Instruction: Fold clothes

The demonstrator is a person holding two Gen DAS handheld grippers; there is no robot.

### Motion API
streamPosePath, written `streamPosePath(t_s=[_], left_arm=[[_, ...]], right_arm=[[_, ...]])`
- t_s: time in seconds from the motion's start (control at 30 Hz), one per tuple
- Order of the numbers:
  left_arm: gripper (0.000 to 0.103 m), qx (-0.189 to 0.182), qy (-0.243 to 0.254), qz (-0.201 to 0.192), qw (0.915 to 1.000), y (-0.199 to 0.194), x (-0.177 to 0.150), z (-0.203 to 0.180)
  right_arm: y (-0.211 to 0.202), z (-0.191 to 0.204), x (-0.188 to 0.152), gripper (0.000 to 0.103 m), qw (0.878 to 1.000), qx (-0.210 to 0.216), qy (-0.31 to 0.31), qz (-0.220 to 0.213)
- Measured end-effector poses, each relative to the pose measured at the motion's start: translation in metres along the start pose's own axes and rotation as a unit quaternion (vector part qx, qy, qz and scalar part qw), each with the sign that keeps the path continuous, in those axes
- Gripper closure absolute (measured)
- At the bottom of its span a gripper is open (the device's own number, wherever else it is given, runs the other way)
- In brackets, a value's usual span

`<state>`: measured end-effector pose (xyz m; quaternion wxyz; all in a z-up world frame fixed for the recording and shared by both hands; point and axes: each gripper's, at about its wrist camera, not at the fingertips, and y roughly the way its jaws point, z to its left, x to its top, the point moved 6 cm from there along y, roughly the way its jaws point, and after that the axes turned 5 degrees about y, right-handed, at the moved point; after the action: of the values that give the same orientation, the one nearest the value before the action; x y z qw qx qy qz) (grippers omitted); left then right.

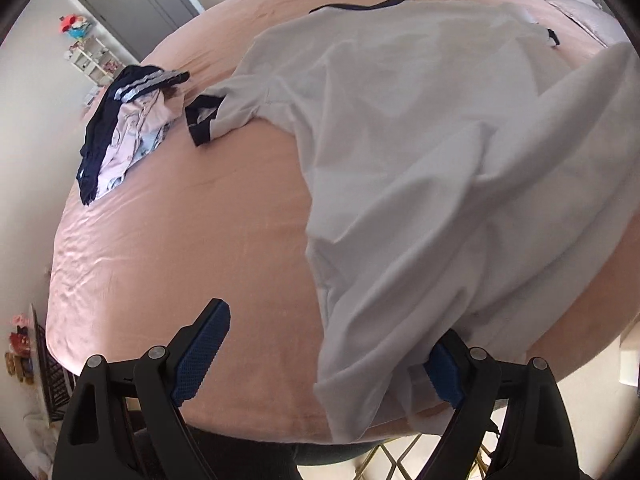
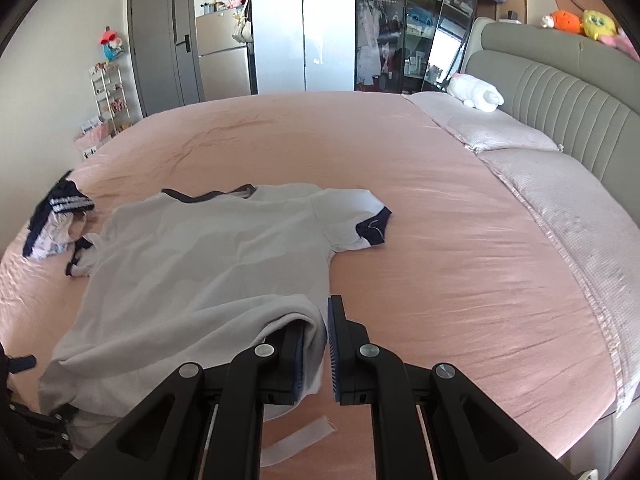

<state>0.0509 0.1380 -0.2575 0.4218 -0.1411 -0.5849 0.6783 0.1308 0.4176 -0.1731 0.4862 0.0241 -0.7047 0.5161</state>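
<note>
A white T-shirt (image 1: pixel 400 140) with navy trim at the collar and sleeves lies spread on the pink bed sheet (image 1: pixel 200 240). Its near hem is lifted and bunched. In the right wrist view, my right gripper (image 2: pixel 320 316) is shut on a hem corner of the T-shirt (image 2: pixel 208 256), with cloth pinched between the blue pads. My left gripper (image 1: pixel 328 326) stands wide open at the other end of the hem. Loose cloth drapes over its right finger (image 1: pixel 444 372), and its left finger (image 1: pixel 204 356) is bare above the sheet.
A small pile of navy, white-striped and pale clothes (image 1: pixel 120 128) (image 2: pixel 56 216) sits at the bed's left side. Pillows (image 2: pixel 540 184), a white plush toy (image 2: pixel 476 94) and a grey headboard (image 2: pixel 560 80) are on the right. The bed's near edge runs just below the grippers.
</note>
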Motion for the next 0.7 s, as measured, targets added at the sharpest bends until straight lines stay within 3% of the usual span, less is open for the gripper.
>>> streamPosePath(t_s=[0.07,0.27,0.43,0.57,0.63,0.7], left_arm=[[0.014,-0.024,-0.020,-0.009,0.9995,-0.004,-0.002,0.008],[0.013,0.007,-0.028,0.022,0.9994,0.009,-0.007,0.021],[0.012,-0.025,-0.038,0.062,0.9971,0.024,-0.013,0.022],[0.013,-0.065,-0.076,0.067,0.9927,0.031,-0.015,0.031],[0.021,-0.083,-0.095,0.056,0.9904,0.028,-0.014,0.036],[0.066,-0.094,-0.106,0.030,0.9894,0.019,-0.011,0.041]], right_arm=[[0.000,-0.001,-0.008,0.095,1.000,-0.011,-0.013,0.003],[0.004,-0.011,-0.024,0.095,1.000,-0.014,-0.003,0.012],[0.012,-0.020,-0.035,0.095,0.999,-0.022,0.003,0.024],[0.016,-0.023,-0.046,0.095,0.999,-0.013,0.015,0.037],[0.018,-0.026,-0.051,0.094,0.999,-0.002,0.032,0.044],[0.023,-0.027,-0.056,0.094,0.997,0.010,0.050,0.054]])
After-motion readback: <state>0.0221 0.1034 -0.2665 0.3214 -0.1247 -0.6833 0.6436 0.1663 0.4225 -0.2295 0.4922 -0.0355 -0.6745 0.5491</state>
